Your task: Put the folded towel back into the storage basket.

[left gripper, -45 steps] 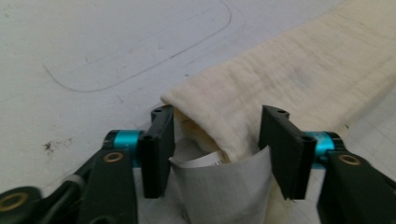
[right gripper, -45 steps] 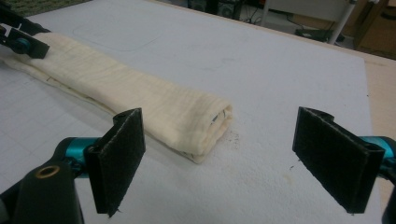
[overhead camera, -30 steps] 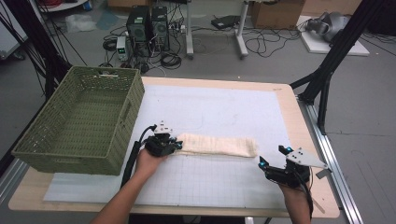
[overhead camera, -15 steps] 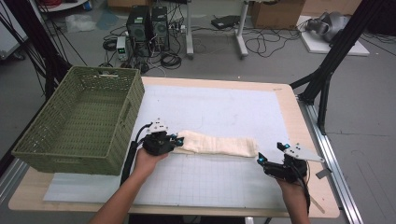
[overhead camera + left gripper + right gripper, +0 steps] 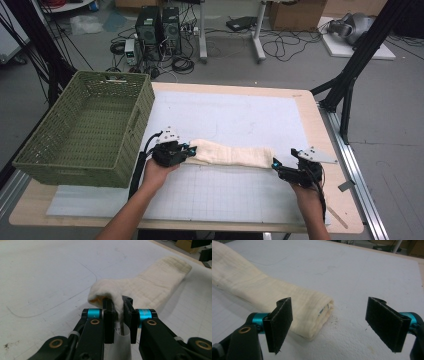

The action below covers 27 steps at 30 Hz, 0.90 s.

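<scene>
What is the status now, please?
Left gripper shut on cloth end. Right gripper open, jaws at the other end, not gripping. Cloth lies folded on table. Basket at left, nothing in the way.

I work in a lab: my light wooden table (image 5: 330, 150) with its white gridded mat (image 5: 240, 190) stands on a grey floor amid black metal rig struts (image 5: 357, 60), two black computer towers (image 5: 160, 25) and tangled black cables (image 5: 280, 47).
</scene>
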{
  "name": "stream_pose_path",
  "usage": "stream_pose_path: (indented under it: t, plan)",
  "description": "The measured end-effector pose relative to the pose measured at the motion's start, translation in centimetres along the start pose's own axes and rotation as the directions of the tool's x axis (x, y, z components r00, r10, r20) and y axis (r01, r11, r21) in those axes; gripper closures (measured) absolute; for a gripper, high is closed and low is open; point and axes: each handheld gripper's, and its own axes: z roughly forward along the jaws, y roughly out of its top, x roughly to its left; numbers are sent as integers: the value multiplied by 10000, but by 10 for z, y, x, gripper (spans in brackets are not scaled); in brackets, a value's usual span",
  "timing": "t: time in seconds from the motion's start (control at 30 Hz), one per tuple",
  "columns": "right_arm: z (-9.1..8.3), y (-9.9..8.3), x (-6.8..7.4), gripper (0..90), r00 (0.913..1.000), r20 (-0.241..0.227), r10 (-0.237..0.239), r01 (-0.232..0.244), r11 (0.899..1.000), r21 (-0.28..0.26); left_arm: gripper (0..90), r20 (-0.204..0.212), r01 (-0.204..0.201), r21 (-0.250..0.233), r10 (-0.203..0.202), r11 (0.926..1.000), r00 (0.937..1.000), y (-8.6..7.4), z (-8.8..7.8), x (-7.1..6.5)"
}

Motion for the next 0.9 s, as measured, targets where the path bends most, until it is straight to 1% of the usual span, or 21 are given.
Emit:
stream_pose_path:
  t: [0.03,0.07,0.1,0.13,0.17,0.23,0.27,0.3,0.33,0.4,0.47,0.53,0.57,0.6,0.7,0.83,0.9]
  plan:
    - [0,0,0,212,10000,0,0,0,10000,0,811,1,-1,-5,1,10000,10000,0,0,0]
    - [3,0,0,237,10000,-16,71,-71,9999,104,811,28,6,-25,-6,10000,10000,0,0,0]
    - [6,0,-1,263,9998,-139,137,-135,9997,200,811,48,-22,-73,22,10000,10000,0,0,-1]
    - [9,0,-1,274,9998,-192,81,-76,9996,283,811,53,-53,-95,54,9999,10000,0,-1,-1]
    - [14,0,1,278,9997,-248,93,-81,9987,506,811,34,-72,-112,72,9999,10000,1,-1,-1]
    - [17,0,1,279,9995,-292,92,-74,9981,608,811,28,-85,-107,86,9999,10000,1,-1,-1]
    - [22,-1,1,279,9990,-404,190,-154,9960,882,810,35,-140,-97,140,9999,9999,1,-1,-1]
    - [25,-3,1,279,9987,-403,311,-269,9945,1014,811,35,-140,-97,140,9999,9999,1,-1,-1]
    - [25,-3,1,279,9987,-403,311,-269,9945,1014,811,55,-159,-104,160,9998,9999,1,-2,-1]
    - [30,-5,0,294,9984,-356,432,-383,9910,1279,811,56,-180,-117,181,9998,9998,0,-2,-2]
    - [33,-7,1,344,9978,-484,461,-379,9868,1573,811,56,-270,-144,271,9995,9996,1,-2,-2]
    - [34,-6,2,398,9979,-583,265,-169,9871,1594,811,78,-320,-126,321,9994,9995,0,-3,-2]
    - [34,-7,3,429,9980,-606,177,-69,9848,1738,811,63,-353,-102,354,9993,9994,0,-3,-3]
    - [35,-7,3,448,9978,-634,192,-65,9811,1936,811,49,-384,-89,384,9992,9992,0,-3,-3]
    - [35,-7,3,538,9953,-866,423,-244,9798,1983,810,31,-436,-46,436,9990,9990,-1,-3,-3]
    - [35,-7,3,692,9892,-1287,701,-427,9780,2042,811,-21,-556,-35,555,9984,9985,-2,-4,-3]
    - [35,-7,3,744,9858,-1468,820,-502,9767,2087,811,-43,-491,-46,491,9988,9988,-4,-4,-3]
